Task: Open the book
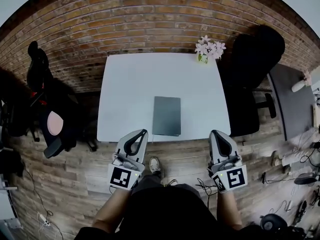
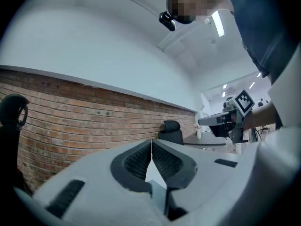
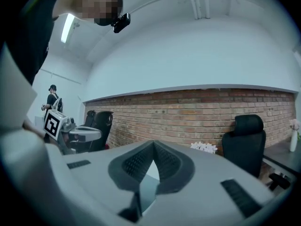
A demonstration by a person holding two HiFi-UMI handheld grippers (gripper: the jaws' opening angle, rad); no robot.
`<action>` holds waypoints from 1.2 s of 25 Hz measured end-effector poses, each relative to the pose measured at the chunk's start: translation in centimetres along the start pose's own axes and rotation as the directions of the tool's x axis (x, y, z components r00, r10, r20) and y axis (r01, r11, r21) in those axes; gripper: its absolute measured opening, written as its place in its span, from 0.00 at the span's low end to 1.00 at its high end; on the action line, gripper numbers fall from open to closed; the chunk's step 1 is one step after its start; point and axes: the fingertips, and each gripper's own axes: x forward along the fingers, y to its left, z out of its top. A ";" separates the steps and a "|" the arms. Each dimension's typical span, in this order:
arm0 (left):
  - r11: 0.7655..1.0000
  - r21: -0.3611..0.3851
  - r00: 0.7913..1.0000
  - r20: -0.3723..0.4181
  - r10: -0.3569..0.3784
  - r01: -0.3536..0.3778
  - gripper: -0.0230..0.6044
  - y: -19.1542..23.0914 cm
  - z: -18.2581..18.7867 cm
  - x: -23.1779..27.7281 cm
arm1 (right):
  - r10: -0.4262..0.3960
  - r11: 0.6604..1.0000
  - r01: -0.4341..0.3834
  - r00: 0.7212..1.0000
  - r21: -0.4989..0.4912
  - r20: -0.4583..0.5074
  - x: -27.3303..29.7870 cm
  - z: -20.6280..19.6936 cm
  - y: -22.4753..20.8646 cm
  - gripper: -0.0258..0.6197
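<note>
We hold both grippers low at the near edge of the desk [image 1: 130,84]. The fingers of our left gripper [image 1: 143,132] are pressed together tip to tip with nothing between them, and so are those of our right gripper [image 1: 214,132]. The book [image 1: 166,115] lies closed and flat on the desk, just ahead of the fingers and between the two pairs, touched by neither. Flowers [image 1: 209,48] stand far beyond the right fingers.

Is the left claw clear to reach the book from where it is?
Probably yes. The book lies closed by the near edge of the table, nothing between it and the left claw just off that edge. Its jaws are shut.
</note>
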 end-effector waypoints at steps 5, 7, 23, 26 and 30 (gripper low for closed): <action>0.998 -0.032 0.998 -0.022 -0.056 0.055 0.08 1.8 -1.5 2.5 | -0.042 0.999 0.042 0.999 0.011 -0.027 2.0 -0.4 -0.3 0.06; 0.997 -0.039 0.997 -0.026 -0.070 0.069 0.08 2.0 -1.8 3.4 | -0.058 0.998 0.059 0.997 0.024 -0.052 2.1 -1.0 -0.7 0.06; 0.999 0.007 0.997 -0.060 -0.052 0.052 0.08 0.3 -2.1 7.5 | -0.002 0.999 0.001 1.000 0.050 0.016 5.4 0.4 -5.3 0.06; 0.999 0.007 0.997 -0.067 -0.032 0.032 0.08 -0.1 -2.0 8.1 | 0.012 0.998 -0.012 1.000 0.053 0.010 5.6 0.0 -6.2 0.06; 1.000 0.007 0.995 -0.096 -0.016 0.017 0.08 -0.5 -2.9 8.4 | 0.029 0.997 -0.029 1.000 0.070 0.000 5.6 -0.7 -6.9 0.06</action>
